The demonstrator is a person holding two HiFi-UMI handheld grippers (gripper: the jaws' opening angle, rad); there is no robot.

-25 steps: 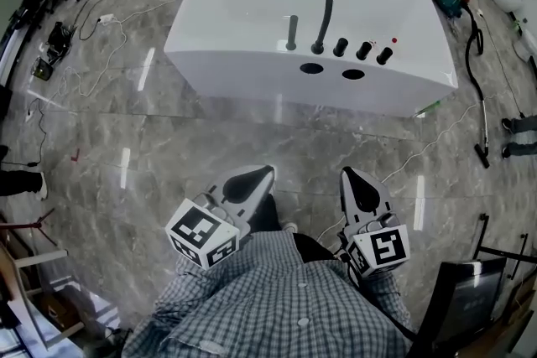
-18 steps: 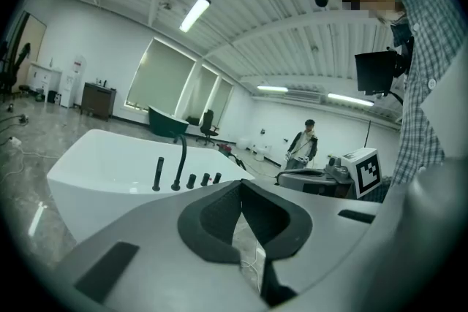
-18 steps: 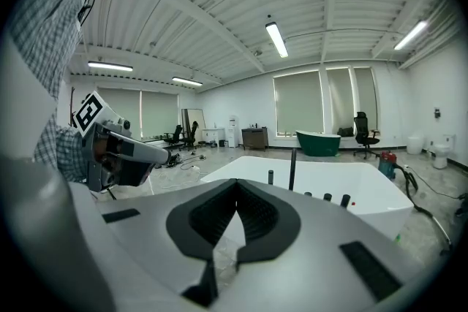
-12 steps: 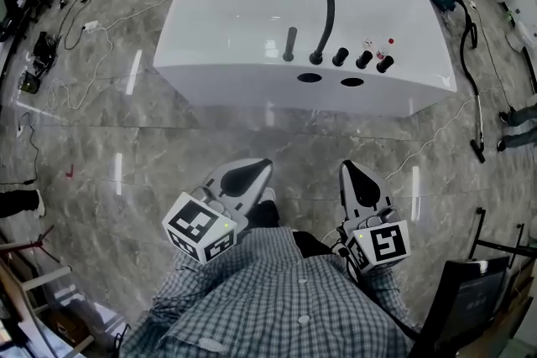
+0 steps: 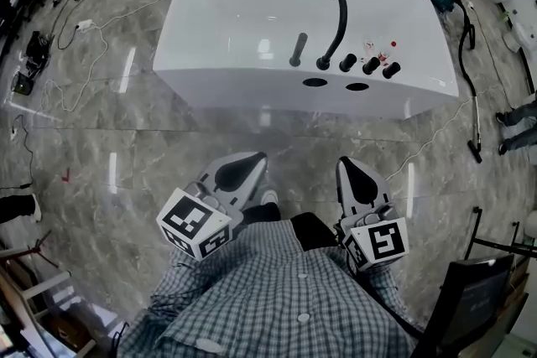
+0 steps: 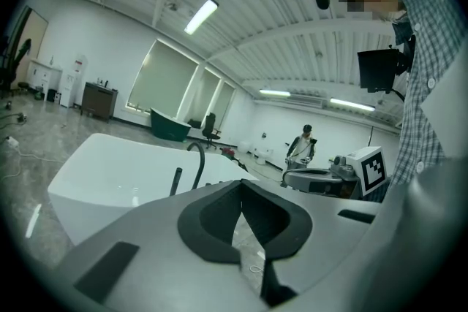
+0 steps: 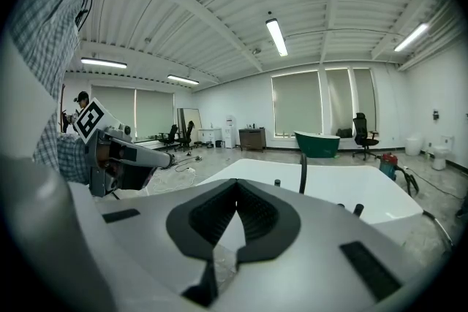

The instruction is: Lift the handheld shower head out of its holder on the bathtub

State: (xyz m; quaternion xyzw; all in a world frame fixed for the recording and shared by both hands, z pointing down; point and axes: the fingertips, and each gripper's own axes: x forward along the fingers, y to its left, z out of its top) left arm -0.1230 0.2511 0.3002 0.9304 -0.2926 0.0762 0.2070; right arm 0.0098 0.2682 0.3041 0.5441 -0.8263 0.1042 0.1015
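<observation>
The short, dark, rod-shaped handheld shower head (image 5: pixel 298 49) stands upright on the near deck of the white bathtub (image 5: pixel 235 84), apparently seated in its holder and untouched. Just beside it at 3 o'clock rises the curved black spout (image 5: pixel 336 25). Further along at 3 o'clock sits a row of round black knobs (image 5: pixel 370 65).

Over the last second the tub has slid lower and come slightly closer in the head view, and the shower head with it. Both grippers kept their spacing, so the person has been walking towards the tub rather than reaching. A broad stretch of grey marbled floor (image 5: pixel 168 147) still lies between them and the tub.

The left gripper (image 5: pixel 254 158) sits at 6 o'clock from the shower head, slightly to 7, with its jaws closed together on nothing. The right gripper (image 5: pixel 348 165) is at about 5 o'clock, its jaws likewise pressed together and empty. Both are well apart from the shower head.

The task is only at the approach. I judge that one gripper must open before it can close round the shower head's handle and draw it up.
</observation>
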